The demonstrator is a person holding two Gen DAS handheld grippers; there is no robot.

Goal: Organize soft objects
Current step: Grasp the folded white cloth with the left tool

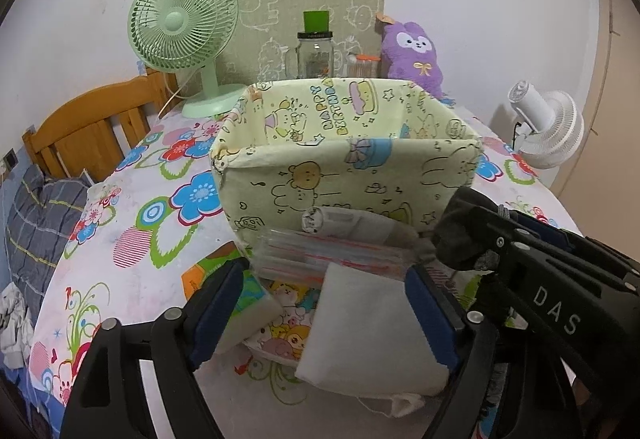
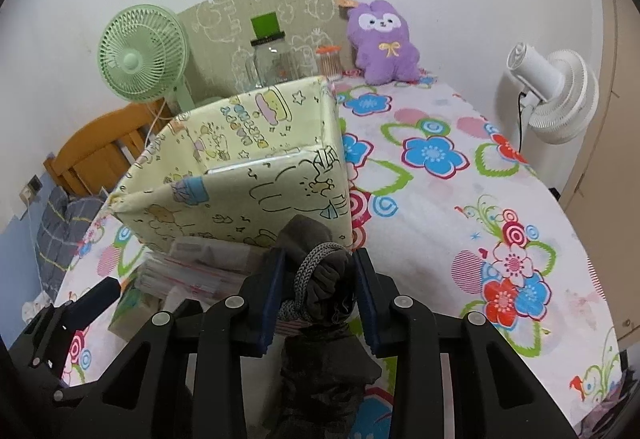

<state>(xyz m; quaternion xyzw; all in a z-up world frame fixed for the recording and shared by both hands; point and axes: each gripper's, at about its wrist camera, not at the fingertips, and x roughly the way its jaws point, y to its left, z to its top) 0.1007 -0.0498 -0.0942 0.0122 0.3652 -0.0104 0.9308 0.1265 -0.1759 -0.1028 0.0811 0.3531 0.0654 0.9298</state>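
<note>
A pale yellow fabric storage box point(image 1: 348, 155) with cartoon prints stands open on the floral table; it also shows in the right wrist view point(image 2: 248, 179). My left gripper point(image 1: 326, 303) is open around a pile of soft items: a white folded cloth point(image 1: 360, 327), a clear zip bag point(image 1: 332, 255) and tissue packs. My right gripper point(image 2: 320, 291) is shut on a dark grey drawstring pouch point(image 2: 320, 251) with a grey cord, just in front of the box. The right gripper with the pouch shows in the left wrist view point(image 1: 464, 239).
A green desk fan point(image 1: 184, 27), a glass jar point(image 1: 316, 53) with a green cup on it, and a purple plush toy point(image 1: 412, 51) stand behind the box. A white fan point(image 1: 548, 127) sits at the right table edge. A wooden bed frame point(image 1: 88, 127) is left.
</note>
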